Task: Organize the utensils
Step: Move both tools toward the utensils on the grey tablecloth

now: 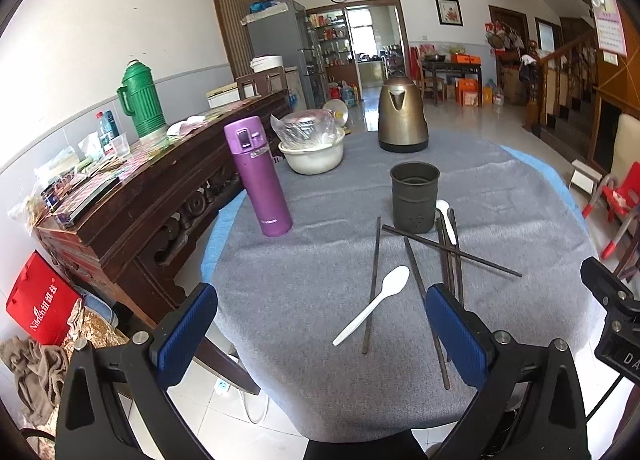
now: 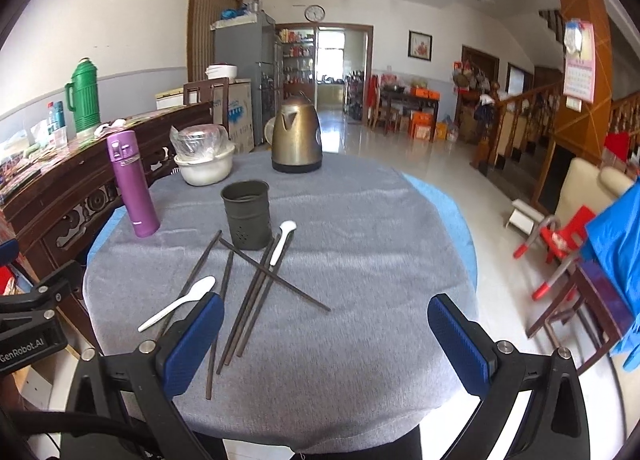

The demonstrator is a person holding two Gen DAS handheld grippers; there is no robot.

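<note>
The left hand-held gripper hovers wide apart and empty above the round grey-clothed worktop, a white plastic spoon lying between its blue pads. The right hand-held gripper is equally wide and empty. Ahead of both, dark wooden chopsticks lie scattered before an upright dark metal utensil cup, a second white spoon just beside it.

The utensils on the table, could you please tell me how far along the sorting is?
Nothing looks done: the holder stands empty. Nothing is in hand either; the left tool and right tool are both open above the table edge. Still left: two white spoons, one beside the holder and one nearer, plus the scattered chopsticks lying on the grey cloth.
</note>
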